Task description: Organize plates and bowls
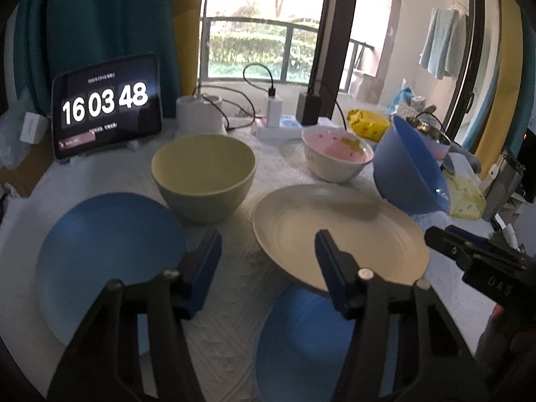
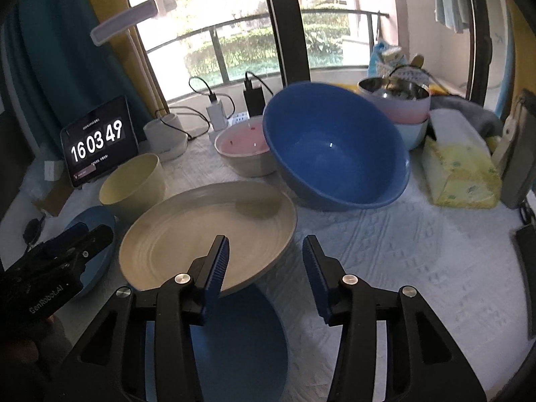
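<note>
Left wrist view: sits just behind the left gripper, looking forward and down along its two fingers over the table, towards the window.
Left view closeness: near; a blue plate fills the lower left, just under the fingers.
Right wrist view: sits just behind the right gripper, angled down over the same table, further to the right.
Shared area: cream plate, blue bowl, yellow-green bowl, clock tablet.
Cross-sighting: each view catches the other gripper at its edge.
</note>
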### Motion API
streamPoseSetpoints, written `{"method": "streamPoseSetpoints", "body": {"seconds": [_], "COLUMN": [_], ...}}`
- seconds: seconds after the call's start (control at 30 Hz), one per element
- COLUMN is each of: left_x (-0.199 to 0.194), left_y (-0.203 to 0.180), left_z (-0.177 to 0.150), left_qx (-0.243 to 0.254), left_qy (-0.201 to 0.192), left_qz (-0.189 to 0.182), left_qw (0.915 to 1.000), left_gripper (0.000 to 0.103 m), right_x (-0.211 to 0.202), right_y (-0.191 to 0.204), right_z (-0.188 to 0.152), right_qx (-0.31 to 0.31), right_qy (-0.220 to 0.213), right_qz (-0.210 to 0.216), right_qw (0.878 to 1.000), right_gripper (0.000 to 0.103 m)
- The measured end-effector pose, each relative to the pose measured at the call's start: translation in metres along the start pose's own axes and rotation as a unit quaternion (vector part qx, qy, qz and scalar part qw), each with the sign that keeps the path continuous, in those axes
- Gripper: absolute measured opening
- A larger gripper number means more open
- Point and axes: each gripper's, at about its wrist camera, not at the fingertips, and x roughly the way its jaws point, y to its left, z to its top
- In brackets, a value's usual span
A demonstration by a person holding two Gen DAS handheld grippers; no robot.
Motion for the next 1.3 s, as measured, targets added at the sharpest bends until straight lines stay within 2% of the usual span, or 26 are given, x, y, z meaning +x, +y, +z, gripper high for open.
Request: {"method": "streamPoseSetpoints", "body": {"seconds": [0.07,0.3,0.83,0.93,1.1,1.3], "left_x": [0.006,0.022,0.053,0.054,0.052,0.044], "left_y": [-0.001,-0.002,-0.011,-0.014,-0.013,-0.014], "left_z": [0.000,-0.001,-0.005,-0.007,-0.008,-0.010], "left_qx": [0.001,-0.004,0.004,0.011,0.015,0.017], "left_qy": [0.007,0.028,0.082,0.087,0.082,0.075], "left_qz": [0.000,0.002,-0.011,-0.012,-0.002,-0.006], "left_qw": [1.0000,0.9996,0.9966,0.9961,0.9965,0.9971], "left_gripper": [0.057,0.057,0.057,0.057,0.043,0.041], "right_x": [0.005,0.023,0.049,0.049,0.047,0.039], "right_y": [0.001,-0.003,-0.005,-0.003,-0.002,-0.002], "right_z": [-0.001,-0.002,0.005,0.006,0.004,0.002], "right_qx": [-0.001,0.007,0.020,0.014,0.007,0.007], "right_qy": [0.006,0.030,0.059,0.055,0.048,0.043], "right_qz": [0.000,-0.008,0.001,-0.005,-0.026,-0.034], "right_qw": [1.000,1.000,0.998,0.998,0.998,0.998], "right_gripper": [0.048,0.037,0.035,0.027,0.022,0.020]}}
